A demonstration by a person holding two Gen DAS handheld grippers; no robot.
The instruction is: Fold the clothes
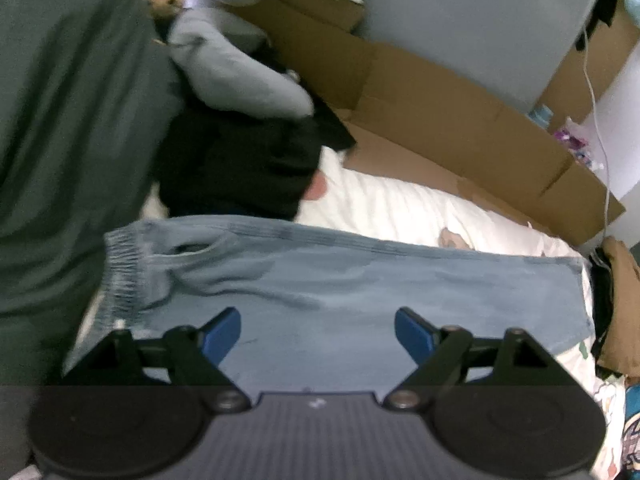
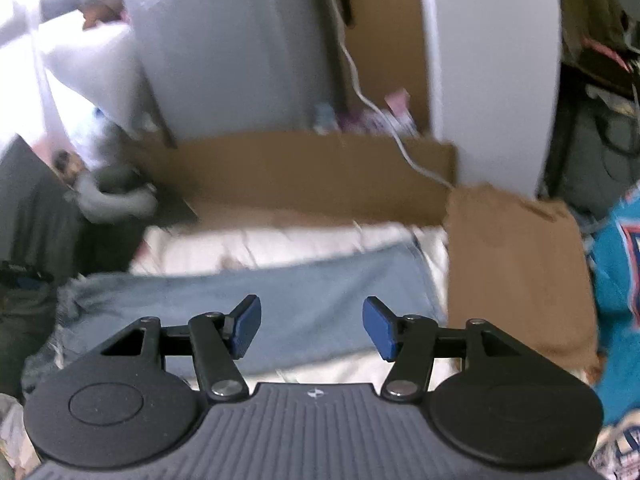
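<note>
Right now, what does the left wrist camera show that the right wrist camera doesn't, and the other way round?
Only the left wrist view shows the jeans' elastic waistband clearly and a black garment lying beyond it on the white bedding.

Only the right wrist view shows a teal printed garment at the right edge and the tall white panel behind the cardboard.

Both show the light blue jeans laid flat, the brown cardboard, a white cable, and a gripper with open jaws holding nothing: left gripper, right gripper.
</note>
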